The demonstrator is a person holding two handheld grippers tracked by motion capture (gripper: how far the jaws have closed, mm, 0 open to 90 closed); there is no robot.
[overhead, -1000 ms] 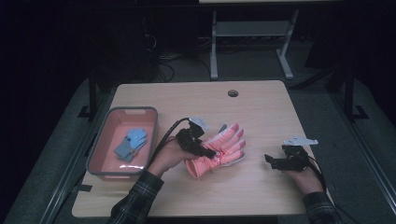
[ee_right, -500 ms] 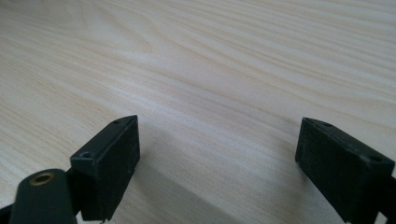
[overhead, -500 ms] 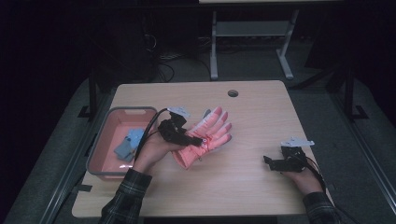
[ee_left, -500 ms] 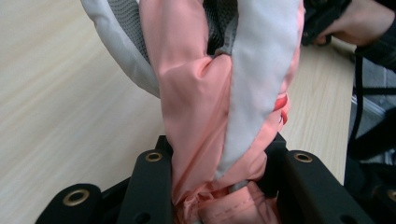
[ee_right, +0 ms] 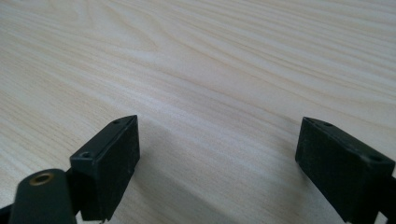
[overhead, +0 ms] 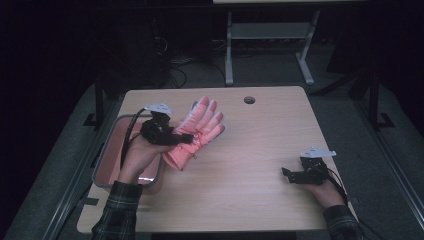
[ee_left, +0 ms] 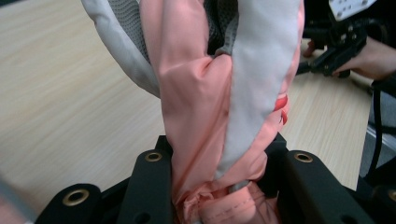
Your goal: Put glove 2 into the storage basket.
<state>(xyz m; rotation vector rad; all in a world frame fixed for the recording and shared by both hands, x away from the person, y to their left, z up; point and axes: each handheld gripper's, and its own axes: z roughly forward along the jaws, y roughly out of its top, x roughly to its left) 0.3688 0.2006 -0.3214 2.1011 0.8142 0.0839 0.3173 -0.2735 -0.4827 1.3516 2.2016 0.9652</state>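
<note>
Right tool: right tool (overhead: pixel 289 174) rests low on the desk (overhead: pixel 260 150) near its right edge, close to the near side; jaws stand wide with nothing between them, bare wood under them in the right gripper view.
Left tool: left tool (overhead: pixel 186 139) is clamped on the glove (overhead: pixel 196 134), the jaws pinching a bunch of fabric at the cuff end, as the left gripper view shows; it is held off the desk near the left edge.
Glove: lifted clear of the wood, cuff hanging down toward the near side, fingers fanned up and toward the far edge, just beside the bin (overhead: pixel 111 140).
Bin: pink, at the left edge, partly hidden by the left hand; its contents cannot be made out.
Progress: the pick-up looks done; the glove seems on its way to the bin. Carrying it over the rim and letting go are left.
Look of glove: salmon-pink padded shell, pale grey panels and a grey mesh lining (ee_left: pixel 219 28), soft and creased where gripped; a small red tag at one side.
</note>
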